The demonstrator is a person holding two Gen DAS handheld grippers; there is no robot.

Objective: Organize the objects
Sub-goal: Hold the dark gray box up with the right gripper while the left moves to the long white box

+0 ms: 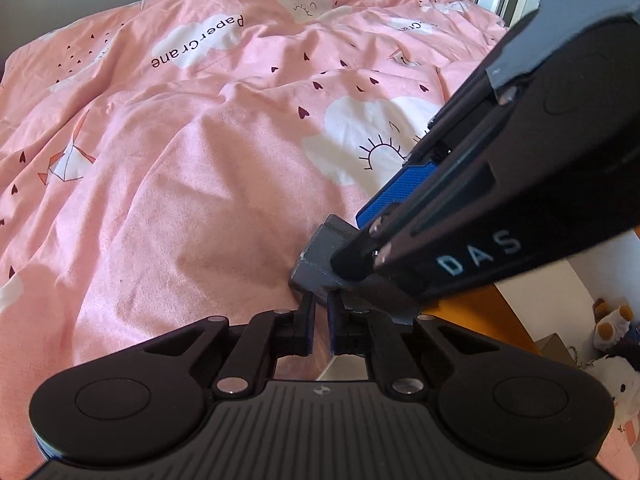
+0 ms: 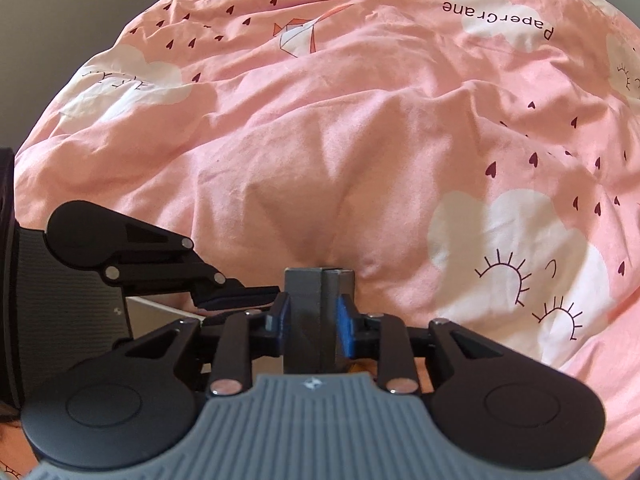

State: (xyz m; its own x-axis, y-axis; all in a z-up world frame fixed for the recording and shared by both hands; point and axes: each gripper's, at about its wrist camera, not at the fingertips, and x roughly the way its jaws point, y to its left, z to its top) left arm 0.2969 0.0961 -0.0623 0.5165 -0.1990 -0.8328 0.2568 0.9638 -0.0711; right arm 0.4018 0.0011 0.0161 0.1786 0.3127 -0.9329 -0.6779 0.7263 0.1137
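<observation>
A grey plastic block (image 2: 318, 312) sits between the blue pads of my right gripper (image 2: 312, 320), which is shut on it just above the pink duvet. In the left wrist view the same grey block (image 1: 320, 260) shows at the tip of the right gripper (image 1: 352, 256), which reaches in from the upper right. My left gripper (image 1: 319, 320) is just below the block with its jaws nearly together and nothing between them. It also shows at the left of the right wrist view (image 2: 240, 296).
A rumpled pink duvet (image 1: 180, 160) with white clouds, hearts and "PaperCrane" print covers the bed. A wooden bed edge (image 1: 480, 312) runs at the lower right. Plush toys (image 1: 612, 328) lie on the floor beyond it.
</observation>
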